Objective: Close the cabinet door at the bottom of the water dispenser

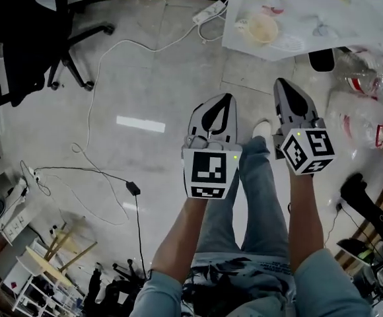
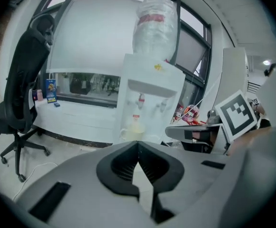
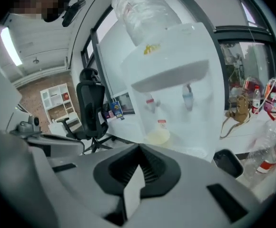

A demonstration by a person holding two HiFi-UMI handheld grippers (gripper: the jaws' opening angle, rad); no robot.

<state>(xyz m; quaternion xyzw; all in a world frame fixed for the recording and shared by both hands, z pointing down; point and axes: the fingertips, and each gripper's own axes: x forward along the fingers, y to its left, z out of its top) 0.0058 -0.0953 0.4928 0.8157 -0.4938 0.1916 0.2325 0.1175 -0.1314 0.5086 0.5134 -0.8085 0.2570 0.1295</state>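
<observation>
The white water dispenser [image 2: 147, 103] stands ahead with an upturned clear bottle [image 2: 152, 23] on top; in the right gripper view the dispenser [image 3: 181, 89] fills the middle, with a yellowish cup [image 3: 158, 137] under its taps. Its bottom cabinet door is hidden behind the gripper bodies. From the head view I see the dispenser's top [image 1: 304, 12] from above. My left gripper [image 1: 228, 100] and right gripper [image 1: 280, 82] are held side by side above the floor, short of the dispenser. Both have their jaws together and hold nothing [image 2: 138, 144] [image 3: 139, 147].
A black office chair [image 1: 20, 38] stands at the left, also in the left gripper view [image 2: 24, 103]. A power strip [image 1: 208, 12] and cables [image 1: 105, 170] lie on the floor. Empty water bottles [image 1: 370, 111] lie at the right. The person's legs [image 1: 257, 197] are below.
</observation>
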